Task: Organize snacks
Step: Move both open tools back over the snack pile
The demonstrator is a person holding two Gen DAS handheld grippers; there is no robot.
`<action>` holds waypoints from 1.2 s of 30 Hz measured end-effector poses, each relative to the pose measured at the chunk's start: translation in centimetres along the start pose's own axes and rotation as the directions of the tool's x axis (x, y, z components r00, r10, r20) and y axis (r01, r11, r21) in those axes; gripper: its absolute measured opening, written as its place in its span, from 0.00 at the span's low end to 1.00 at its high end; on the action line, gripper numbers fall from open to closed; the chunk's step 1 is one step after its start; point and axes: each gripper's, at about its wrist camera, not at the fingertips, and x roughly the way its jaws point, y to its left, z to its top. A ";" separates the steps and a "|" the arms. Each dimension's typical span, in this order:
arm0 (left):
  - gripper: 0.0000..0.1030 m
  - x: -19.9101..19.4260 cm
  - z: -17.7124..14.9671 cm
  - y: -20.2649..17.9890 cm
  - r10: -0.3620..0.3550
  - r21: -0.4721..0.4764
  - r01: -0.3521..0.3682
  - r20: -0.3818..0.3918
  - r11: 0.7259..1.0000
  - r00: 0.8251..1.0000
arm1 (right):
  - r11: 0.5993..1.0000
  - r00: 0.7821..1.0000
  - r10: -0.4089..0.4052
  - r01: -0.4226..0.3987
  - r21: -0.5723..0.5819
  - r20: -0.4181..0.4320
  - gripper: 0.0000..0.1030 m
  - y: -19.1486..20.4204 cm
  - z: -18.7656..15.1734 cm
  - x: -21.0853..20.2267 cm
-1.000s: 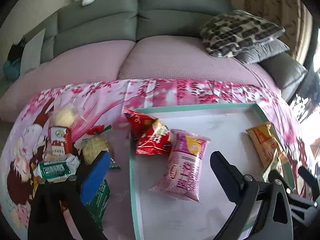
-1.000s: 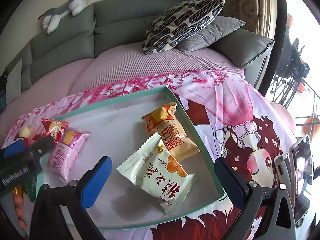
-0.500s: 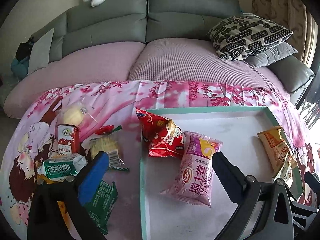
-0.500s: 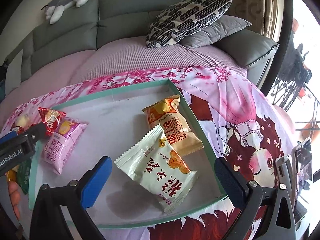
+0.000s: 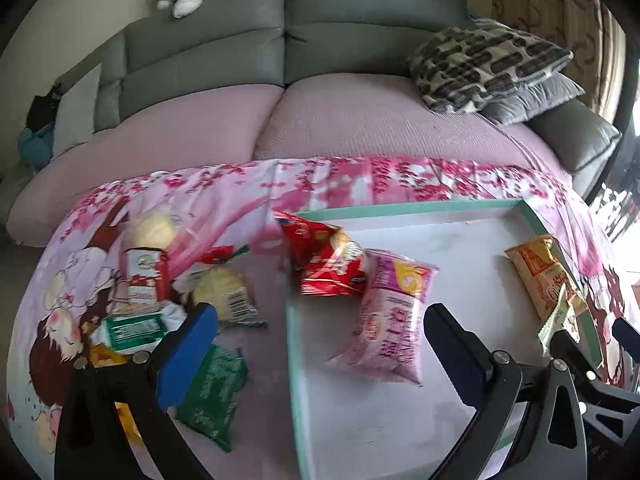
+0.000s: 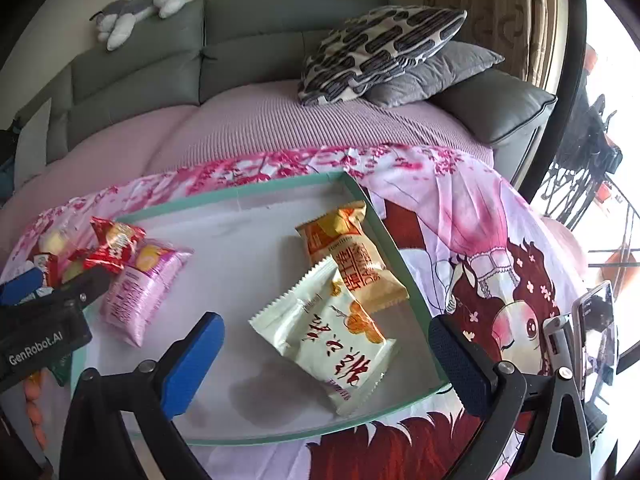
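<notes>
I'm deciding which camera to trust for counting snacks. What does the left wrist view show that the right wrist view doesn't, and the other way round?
Only the left wrist view shows the green packet and the green-and-white packet lying on the cloth outside the tray.

Only the right wrist view shows the whole white packet overlapping the orange packet, plus a phone.

Both show the tray, red packet, pink packet and both open, empty grippers: left gripper, right gripper.

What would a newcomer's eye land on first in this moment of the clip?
Likely the white tray with its teal rim on the loud pink printed cloth, holding four snack packets, a pale one overlapping an orange one at its right end. Next, the loose pile of snacks left of the tray, then both open grippers, left and right, holding nothing.
</notes>
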 end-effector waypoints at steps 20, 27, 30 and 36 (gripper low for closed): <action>1.00 -2.2 -2.5 14.3 0.261 -0.174 -0.267 -0.056 0.948 0.964 | 0.994 0.993 0.098 -0.094 0.047 -0.070 1.00 6.0 -0.3 0.0; 1.00 -3.8 -3.5 19.2 0.305 -0.256 -0.309 -0.059 0.916 0.951 | 0.992 0.989 0.128 -0.128 0.001 -0.075 1.00 9.8 -0.6 -0.4; 1.00 -4.4 -3.9 20.9 0.321 -0.277 -0.325 -0.059 0.904 0.945 | 0.987 0.984 0.159 -0.160 -0.016 -0.079 1.00 11.9 -0.8 -0.7; 1.00 -5.6 -4.7 24.4 0.345 -0.337 -0.343 -0.057 0.877 0.937 | 0.978 0.976 0.195 -0.201 -0.058 -0.094 1.00 15.9 -1.4 -1.0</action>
